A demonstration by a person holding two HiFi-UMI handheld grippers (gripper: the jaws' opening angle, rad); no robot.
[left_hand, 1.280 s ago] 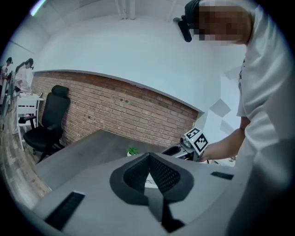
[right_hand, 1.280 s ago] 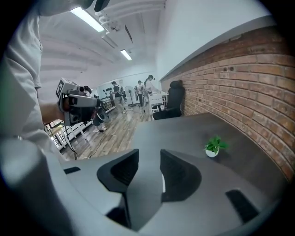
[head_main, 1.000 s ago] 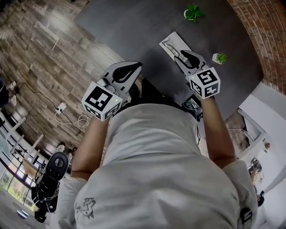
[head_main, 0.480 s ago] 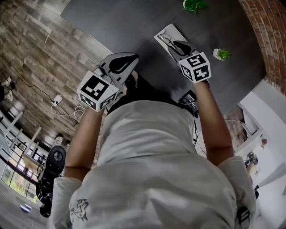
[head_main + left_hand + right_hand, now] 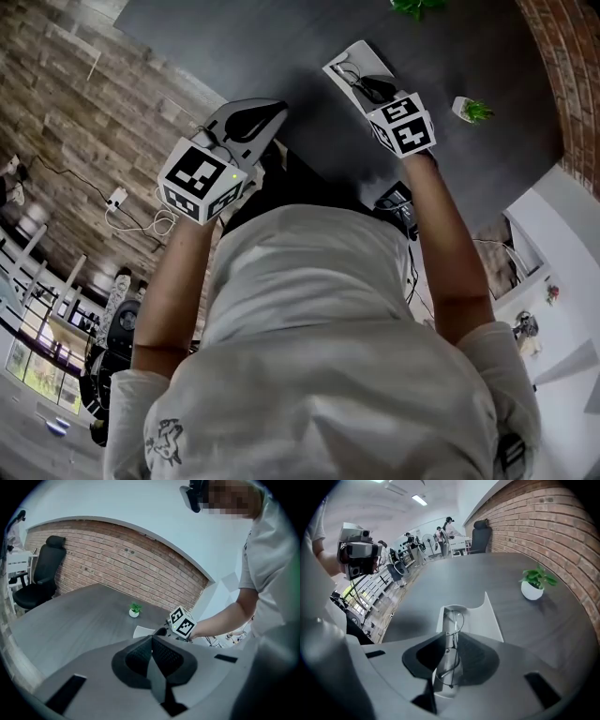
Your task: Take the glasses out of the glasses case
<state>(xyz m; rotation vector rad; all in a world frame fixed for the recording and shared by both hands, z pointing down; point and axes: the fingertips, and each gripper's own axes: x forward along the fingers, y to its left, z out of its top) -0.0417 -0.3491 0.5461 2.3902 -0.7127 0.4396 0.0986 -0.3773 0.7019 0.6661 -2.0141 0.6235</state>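
A white glasses case (image 5: 362,57) lies open on the dark table (image 5: 281,47), its lid (image 5: 483,616) folded out to the right. Thin wire-rimmed glasses (image 5: 453,620) rest in its narrow tray. My right gripper (image 5: 451,638) points steeply down over the case. Its jaws are closing, with the glasses and tray between them and a gap still showing on both sides. In the head view the right gripper (image 5: 368,90) covers the case's near end. My left gripper (image 5: 151,643) hovers shut and empty near the table's front edge, to the left of the case (image 5: 143,631).
Two small potted plants stand on the table: one (image 5: 473,111) right of the case, also in the right gripper view (image 5: 534,585), and one (image 5: 412,6) at the far edge. A brick wall runs behind the table. A black office chair (image 5: 40,573) stands at its far left.
Both grippers have sunk toward the table. The right one has come down over the case and now straddles the glasses. The left one stayed shut.
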